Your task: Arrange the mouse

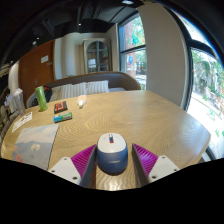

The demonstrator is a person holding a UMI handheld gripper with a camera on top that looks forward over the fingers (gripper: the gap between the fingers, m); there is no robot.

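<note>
Claw (112, 160) fingers sit spread around the mouse (112, 152) resting on the bench (150, 115); grasping and placement remain.

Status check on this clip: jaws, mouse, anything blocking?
Gripper jaws open, one either side of the mouse. Grey-and-white computer mouse resting on round wooden table, gaps both sides. Nothing in the way nearby.
</note>
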